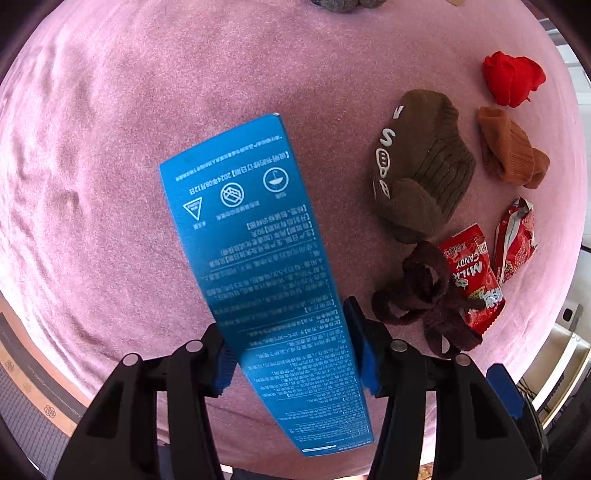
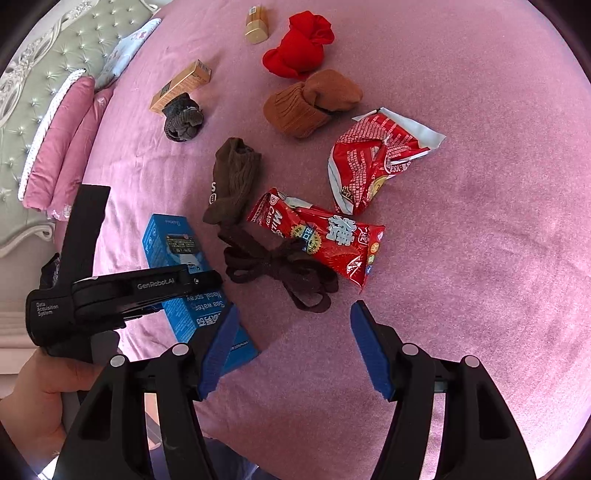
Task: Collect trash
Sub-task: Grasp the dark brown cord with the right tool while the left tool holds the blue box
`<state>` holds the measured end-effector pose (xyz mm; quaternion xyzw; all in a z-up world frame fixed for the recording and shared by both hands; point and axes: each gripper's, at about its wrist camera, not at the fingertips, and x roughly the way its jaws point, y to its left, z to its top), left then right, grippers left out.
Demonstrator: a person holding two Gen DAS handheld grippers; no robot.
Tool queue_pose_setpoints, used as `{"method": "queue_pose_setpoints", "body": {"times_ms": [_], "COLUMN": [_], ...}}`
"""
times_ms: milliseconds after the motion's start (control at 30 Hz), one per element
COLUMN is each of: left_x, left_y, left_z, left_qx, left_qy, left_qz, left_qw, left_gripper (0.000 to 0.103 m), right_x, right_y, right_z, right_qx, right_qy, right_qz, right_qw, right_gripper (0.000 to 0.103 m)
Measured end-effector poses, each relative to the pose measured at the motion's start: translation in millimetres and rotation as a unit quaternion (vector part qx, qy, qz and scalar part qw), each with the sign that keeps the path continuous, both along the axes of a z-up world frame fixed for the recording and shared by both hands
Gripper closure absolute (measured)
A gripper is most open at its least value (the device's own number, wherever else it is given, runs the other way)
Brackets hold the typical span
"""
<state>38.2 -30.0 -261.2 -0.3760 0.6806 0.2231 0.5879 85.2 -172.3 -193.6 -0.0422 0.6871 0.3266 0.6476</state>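
A long blue nasal-spray box [image 1: 258, 240] lies on the pink bedspread [image 1: 110, 147]. My left gripper [image 1: 288, 321] is shut on it, one blue pad against each long side. From the right wrist view the same box [image 2: 170, 243] lies flat under the left gripper [image 2: 192, 282], which a hand [image 2: 37, 398] holds. A red milk candy wrapper [image 2: 317, 240] and a torn red-and-white wrapper [image 2: 373, 158] lie ahead of my right gripper [image 2: 295, 306]. It hangs open over the bedspread with nothing between its fingers.
Socks are scattered around: a dark knotted pair [image 2: 277, 269], a brown one [image 2: 232, 181], an orange-brown one [image 2: 310, 101], a red one [image 2: 299, 48], a grey one [image 2: 183, 118]. Two gold boxes [image 2: 181, 86] [image 2: 256, 24] lie farther back. Pillows [image 2: 62, 147] line the left.
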Motion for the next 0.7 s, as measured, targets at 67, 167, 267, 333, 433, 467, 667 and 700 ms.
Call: {"method": "queue_pose_setpoints", "body": {"times_ms": [67, 167, 267, 333, 433, 467, 667, 700], "left_x": [-5.9, -12.6, -19.9, -27.4, -39.5, -41.5, -50.7, -52.7], "left_y": [4.2, 12.0, 14.4, 16.2, 17.6, 18.1, 28.2, 36.1], "left_z": [2.6, 8.0, 10.9, 10.5, 12.5, 13.2, 19.5, 22.2], "left_qx": [-0.003, -0.013, -0.021, -0.029, -0.044, -0.048, -0.072, -0.075], "left_qy": [-0.004, -0.011, -0.019, -0.025, -0.033, -0.036, -0.056, -0.059], "left_qz": [-0.014, -0.028, -0.036, -0.035, -0.03, -0.029, -0.035, -0.037], "left_qw": [0.9999, 0.9995, 0.9989, 0.9987, 0.998, 0.9978, 0.9953, 0.9947], "left_gripper": [0.05, 0.05, 0.05, 0.05, 0.05, 0.05, 0.05, 0.05], "right_x": [0.0, 0.1, -0.5, 0.0, 1.1, 1.4, -9.4, -13.3], "right_y": [4.9, 12.4, 18.4, 20.7, 21.7, 21.4, 21.0, 20.3], "right_z": [-7.6, -21.8, -34.9, -41.9, -46.3, -45.9, -35.3, -32.5], "right_qx": [-0.006, -0.014, -0.019, -0.025, -0.036, -0.036, -0.02, -0.017], "right_qy": [0.005, 0.012, 0.022, 0.028, 0.027, 0.026, 0.025, 0.025], "right_qz": [0.001, 0.003, -0.003, -0.014, -0.039, -0.047, -0.068, -0.073], "right_qw": [1.0, 1.0, 1.0, 0.999, 0.998, 0.998, 0.997, 0.997], "right_gripper": [0.042, 0.042, 0.042, 0.052, 0.065, 0.07, 0.093, 0.093]}}
